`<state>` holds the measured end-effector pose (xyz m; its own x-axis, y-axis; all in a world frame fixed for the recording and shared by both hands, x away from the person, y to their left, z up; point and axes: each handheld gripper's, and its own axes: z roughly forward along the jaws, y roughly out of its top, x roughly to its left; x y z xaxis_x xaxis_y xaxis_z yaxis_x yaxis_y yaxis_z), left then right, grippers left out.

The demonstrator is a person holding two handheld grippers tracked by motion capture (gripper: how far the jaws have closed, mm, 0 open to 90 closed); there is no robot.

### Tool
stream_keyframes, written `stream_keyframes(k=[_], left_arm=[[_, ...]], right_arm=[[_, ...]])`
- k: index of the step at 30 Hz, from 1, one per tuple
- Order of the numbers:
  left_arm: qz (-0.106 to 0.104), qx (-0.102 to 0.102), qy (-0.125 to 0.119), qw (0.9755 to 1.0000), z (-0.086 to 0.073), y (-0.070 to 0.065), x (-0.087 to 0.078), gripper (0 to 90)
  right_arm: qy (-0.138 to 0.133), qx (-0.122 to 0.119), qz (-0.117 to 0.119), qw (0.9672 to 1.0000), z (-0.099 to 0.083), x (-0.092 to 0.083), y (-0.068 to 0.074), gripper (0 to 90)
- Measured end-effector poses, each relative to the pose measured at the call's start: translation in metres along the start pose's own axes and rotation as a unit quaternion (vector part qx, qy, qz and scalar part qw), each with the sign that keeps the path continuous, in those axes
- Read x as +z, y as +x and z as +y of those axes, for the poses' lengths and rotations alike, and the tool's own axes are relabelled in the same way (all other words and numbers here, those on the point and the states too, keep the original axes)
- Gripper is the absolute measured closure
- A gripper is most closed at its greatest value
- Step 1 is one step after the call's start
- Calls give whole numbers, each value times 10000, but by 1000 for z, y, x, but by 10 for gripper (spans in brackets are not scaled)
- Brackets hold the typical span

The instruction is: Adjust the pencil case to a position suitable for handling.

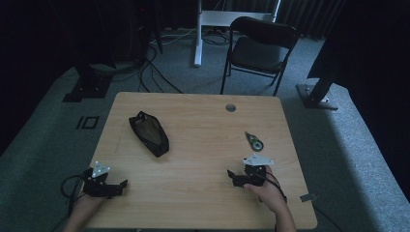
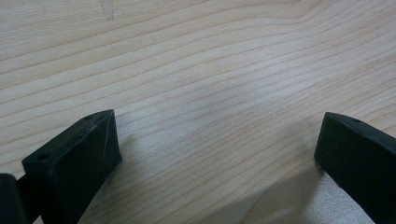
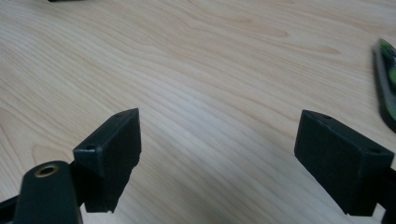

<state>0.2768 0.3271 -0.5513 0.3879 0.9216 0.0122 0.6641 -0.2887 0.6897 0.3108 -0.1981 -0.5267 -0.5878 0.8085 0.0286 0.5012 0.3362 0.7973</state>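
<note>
In the high view, the light wooden table carries two things. A black soft zipped pouch lies on the left half, slanted, well apart from both tools. A small green and grey correction-tape dispenser lies on the right half, near the right gripper and a little beyond it. The left gripper rests low at the near left edge of the table, held by a hand that comes from the bottom. The other hand holds the right gripper near the front right part.

In the left gripper view, the two black jaws stand wide apart and between them there is only bare wood grain. Nothing is held.

In the right gripper view, the jaws are also wide apart and empty, and the green and grey dispenser appears at the right border, ahead of the right jaw.

I judge that the work is at its very start: both tools wait over the table and nothing is grasped yet. The next move probably calls for the right gripper to go forward and a little right to the dispenser, with the jaws on both sides of its narrow body, while the left one reaches far forward to the pouch.
</note>
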Motion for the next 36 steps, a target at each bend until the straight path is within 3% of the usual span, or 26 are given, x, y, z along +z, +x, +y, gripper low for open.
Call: stream_keyframes(k=[6,11,16,36], left_arm=[[0,0,0,10000,0,0,0,1],[0,1,0,10000,0,0,0,1],[-1,0,0,10000,0,0,0,1],[2,2,-1,10000,0,0,0,1]], right_arm=[[-35,-114,92,9999,9,10,11,154],[-35,-14,86,10000,12,15,16,160],[-14,-132,164,9998,16,20,22,160],[-180,-238,381,9988,38,46,52,160]])
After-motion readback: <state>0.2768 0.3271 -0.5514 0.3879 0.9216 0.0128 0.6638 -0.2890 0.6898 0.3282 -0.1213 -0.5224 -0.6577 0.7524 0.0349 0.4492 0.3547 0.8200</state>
